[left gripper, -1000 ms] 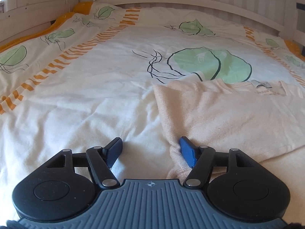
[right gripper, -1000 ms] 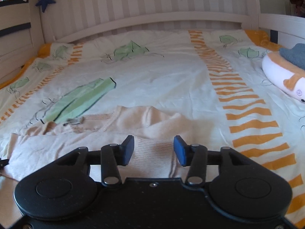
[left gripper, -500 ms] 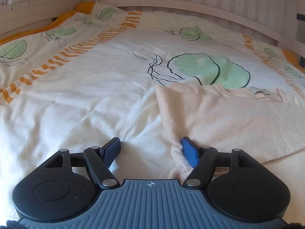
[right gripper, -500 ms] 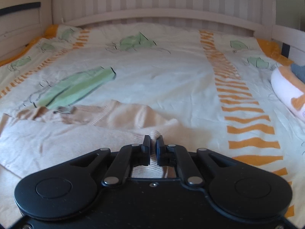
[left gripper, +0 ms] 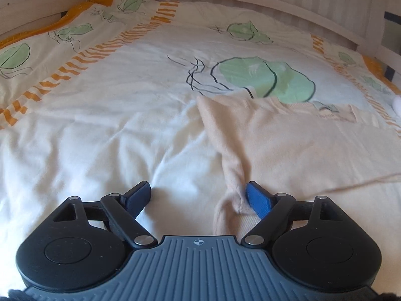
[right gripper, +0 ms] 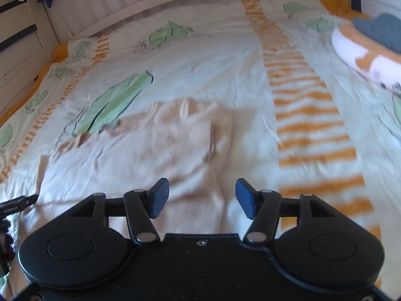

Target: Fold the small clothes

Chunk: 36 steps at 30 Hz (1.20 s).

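A: Right wrist view first: what fills it?

B: The duvet [right gripper: 200,57], white with green leaf prints and orange striped bands, spread over the whole bed. On its right edge lies a plush toy [right gripper: 366,47], white and orange with a grey patch.

A: And the garment?

B: A pale peach sweater [right gripper: 140,150] lies flat on the duvet, left of the orange band, with one side folded over onto the body. Its ribbed hem runs down toward the camera.

A: The right gripper [right gripper: 200,197]?

B: Jaws spread wide, holding nothing, with the hem below the gap between them. The frame is blurred, so I cannot tell whether the pads touch the cloth.

A: From the left wrist?

B: The sweater [left gripper: 313,150] occupies the right half. The left gripper [left gripper: 198,195] is also wide open; a twisted strip of the sweater's edge lies just inside its right finger [left gripper: 258,198], ungripped.
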Tool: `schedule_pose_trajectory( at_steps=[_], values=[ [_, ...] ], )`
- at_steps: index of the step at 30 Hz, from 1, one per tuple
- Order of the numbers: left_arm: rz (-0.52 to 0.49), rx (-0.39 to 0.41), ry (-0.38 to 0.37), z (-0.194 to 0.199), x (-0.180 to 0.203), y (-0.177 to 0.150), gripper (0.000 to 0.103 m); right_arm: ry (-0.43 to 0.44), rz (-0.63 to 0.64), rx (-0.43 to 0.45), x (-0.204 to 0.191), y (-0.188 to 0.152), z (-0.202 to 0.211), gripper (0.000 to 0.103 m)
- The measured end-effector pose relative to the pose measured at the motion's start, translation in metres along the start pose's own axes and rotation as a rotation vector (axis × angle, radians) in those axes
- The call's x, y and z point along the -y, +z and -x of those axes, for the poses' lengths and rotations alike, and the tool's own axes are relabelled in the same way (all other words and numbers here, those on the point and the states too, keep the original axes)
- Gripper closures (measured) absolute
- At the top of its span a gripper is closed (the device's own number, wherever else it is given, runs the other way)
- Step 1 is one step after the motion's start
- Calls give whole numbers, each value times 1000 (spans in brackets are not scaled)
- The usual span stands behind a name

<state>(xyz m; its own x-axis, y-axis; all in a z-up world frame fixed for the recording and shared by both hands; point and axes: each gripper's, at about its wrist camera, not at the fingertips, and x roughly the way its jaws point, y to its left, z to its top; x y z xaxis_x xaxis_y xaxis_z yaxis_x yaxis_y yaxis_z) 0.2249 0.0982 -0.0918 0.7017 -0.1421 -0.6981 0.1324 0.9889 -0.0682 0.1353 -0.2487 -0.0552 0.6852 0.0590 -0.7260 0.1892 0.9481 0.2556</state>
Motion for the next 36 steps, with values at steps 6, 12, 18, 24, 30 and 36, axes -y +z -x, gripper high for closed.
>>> schedule_pose_trajectory(
  at_steps=[6,12,18,24,30,36],
  values=[
    [64,-78,-112,59,-1,-17,20,18,-61,-119,6,-42,47,33],
    [69,-116,-179,106,8,-44,20,41,-86,-181,-2,-73,82,28],
    [46,-184,-187,131,15,-73,20,68,-136,-263,-3,-106,103,27],
    [56,-250,-203,144,16,-92,20,72,-132,-293,-6,-119,110,23],
    [0,-296,-177,144,25,-103,20,80,-66,-314,-17,-130,105,16],
    [-39,-342,-173,138,33,-107,21,122,-31,-342,-20,-134,100,6]
  ],
)
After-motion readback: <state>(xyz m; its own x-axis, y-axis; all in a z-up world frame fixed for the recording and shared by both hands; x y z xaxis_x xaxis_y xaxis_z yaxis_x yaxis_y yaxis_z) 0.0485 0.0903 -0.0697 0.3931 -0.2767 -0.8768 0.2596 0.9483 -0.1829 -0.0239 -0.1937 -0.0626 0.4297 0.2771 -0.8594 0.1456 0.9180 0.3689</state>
